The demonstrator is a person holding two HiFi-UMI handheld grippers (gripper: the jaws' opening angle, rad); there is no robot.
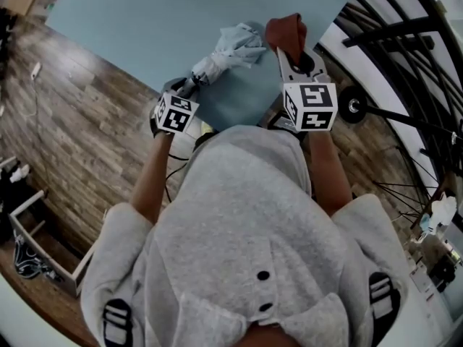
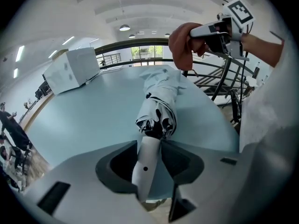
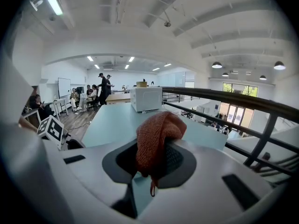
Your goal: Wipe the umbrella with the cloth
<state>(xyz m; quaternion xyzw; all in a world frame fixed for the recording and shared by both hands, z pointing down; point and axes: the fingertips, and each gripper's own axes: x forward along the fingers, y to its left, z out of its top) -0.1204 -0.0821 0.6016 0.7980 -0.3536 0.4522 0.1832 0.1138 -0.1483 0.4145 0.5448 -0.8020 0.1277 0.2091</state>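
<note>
A folded pale grey umbrella (image 1: 233,48) lies on the light blue table (image 1: 130,27), its white handle (image 2: 145,164) pointing toward me. My left gripper (image 1: 185,90) stands open around that handle, with a gap beside it. In the left gripper view the umbrella's bunched canopy (image 2: 160,104) lies just past the left gripper (image 2: 150,158). My right gripper (image 1: 295,55) is shut on a rust-red cloth (image 1: 285,30), held above the table right of the umbrella. The cloth (image 3: 156,139) bulges up out of the right gripper (image 3: 154,161). The left gripper view shows the cloth (image 2: 180,45) hanging above the umbrella's far end.
A white box (image 2: 72,70) stands at the table's far side. A dark metal railing (image 3: 233,104) runs along the table's right edge, with a bicycle wheel (image 1: 409,114) behind it. Wooden floor (image 1: 72,121) lies to the left. People (image 3: 100,90) are far off across the room.
</note>
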